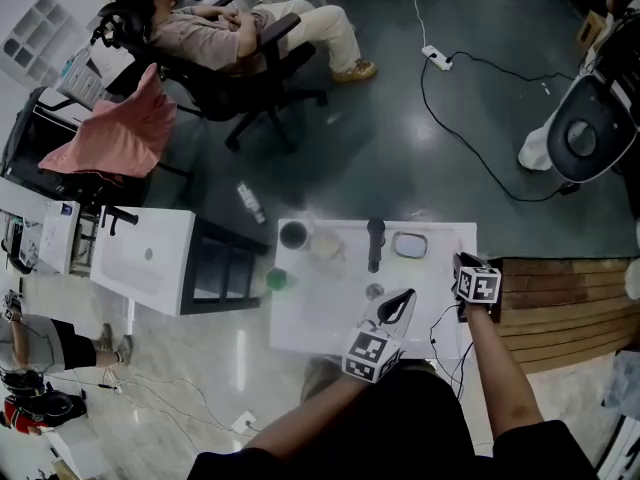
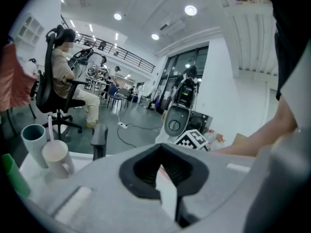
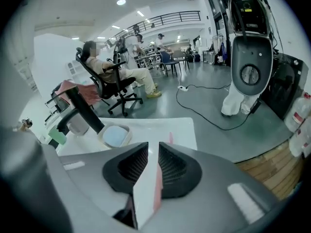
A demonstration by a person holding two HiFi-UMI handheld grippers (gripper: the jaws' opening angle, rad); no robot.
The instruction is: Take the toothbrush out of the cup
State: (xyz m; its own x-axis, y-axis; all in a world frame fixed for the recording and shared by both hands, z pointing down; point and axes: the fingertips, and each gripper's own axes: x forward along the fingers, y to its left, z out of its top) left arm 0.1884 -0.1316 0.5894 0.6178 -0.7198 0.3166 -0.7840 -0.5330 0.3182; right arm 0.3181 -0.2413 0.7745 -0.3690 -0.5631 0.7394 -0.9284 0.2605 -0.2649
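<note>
Here, toothbrush (image 2: 49, 127) upright in white cup (image 2: 57, 160), left hand-held gripper (image 2: 163, 149) pressed together, right hand-held gripper (image 3: 153, 147) spread, empty

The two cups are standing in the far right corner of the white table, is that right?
Not quite. The dark cup and the pale cup stand in the far left corner of the white table, not the right. The head view shows it. The far right corner holds a shallow dish.
</note>
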